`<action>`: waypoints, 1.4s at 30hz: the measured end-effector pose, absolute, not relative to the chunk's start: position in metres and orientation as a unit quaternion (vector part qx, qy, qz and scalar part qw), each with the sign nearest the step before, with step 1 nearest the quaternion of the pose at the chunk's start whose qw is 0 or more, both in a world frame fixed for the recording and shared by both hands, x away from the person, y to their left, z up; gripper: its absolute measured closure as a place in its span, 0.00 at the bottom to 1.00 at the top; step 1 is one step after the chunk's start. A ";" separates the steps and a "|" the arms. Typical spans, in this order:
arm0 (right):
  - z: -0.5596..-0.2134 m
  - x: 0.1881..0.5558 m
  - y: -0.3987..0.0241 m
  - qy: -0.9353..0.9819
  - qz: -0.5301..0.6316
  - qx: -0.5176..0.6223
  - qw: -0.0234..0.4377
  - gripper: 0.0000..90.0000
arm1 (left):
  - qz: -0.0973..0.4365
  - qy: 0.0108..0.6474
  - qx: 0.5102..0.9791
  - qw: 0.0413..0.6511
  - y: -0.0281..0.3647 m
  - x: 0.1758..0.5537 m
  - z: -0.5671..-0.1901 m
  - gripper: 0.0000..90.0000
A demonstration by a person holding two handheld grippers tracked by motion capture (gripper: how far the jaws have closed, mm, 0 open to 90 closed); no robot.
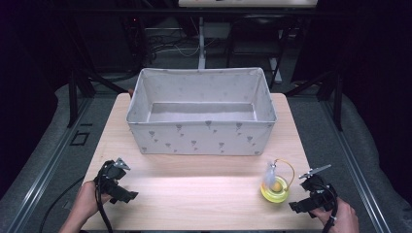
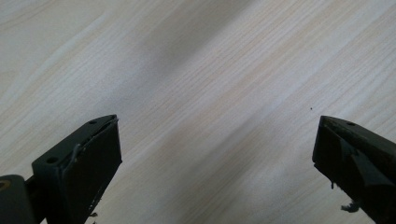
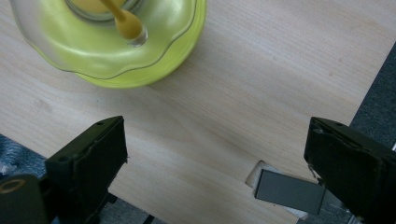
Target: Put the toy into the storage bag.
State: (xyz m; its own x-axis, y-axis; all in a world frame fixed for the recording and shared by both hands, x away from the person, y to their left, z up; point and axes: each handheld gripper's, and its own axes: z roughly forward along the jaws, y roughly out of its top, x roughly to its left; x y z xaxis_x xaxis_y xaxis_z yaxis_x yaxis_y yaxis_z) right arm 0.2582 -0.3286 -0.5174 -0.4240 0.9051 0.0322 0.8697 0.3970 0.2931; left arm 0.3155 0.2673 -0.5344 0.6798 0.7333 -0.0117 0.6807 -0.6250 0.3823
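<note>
Yellow-green dish [image 1: 275, 192] holding a yellow ball [image 1: 276, 186], beside fabric bin [image 1: 201, 137].

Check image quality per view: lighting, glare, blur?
High view: surroundings dark, a bright glare band across the table in front of the fabric bin. Left gripper view: soft, diagonal shadow bands over the wood. Right gripper view: the yellow-green glass dish carries highlights and is slightly soft; the right gripper jaws are sharper.
</note>
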 end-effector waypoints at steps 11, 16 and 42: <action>-0.510 0.256 -0.324 0.844 0.128 0.516 0.068 0.07 | 0.066 0.388 0.903 0.173 0.265 0.316 -0.536 0.00; -0.504 0.254 -0.318 0.850 0.130 0.506 0.069 0.07 | 0.064 0.385 0.905 0.170 0.265 0.315 -0.537 0.00; -0.431 0.262 -0.296 0.883 0.158 0.434 0.078 0.10 | 0.059 0.380 0.910 0.158 0.258 0.312 -0.540 0.00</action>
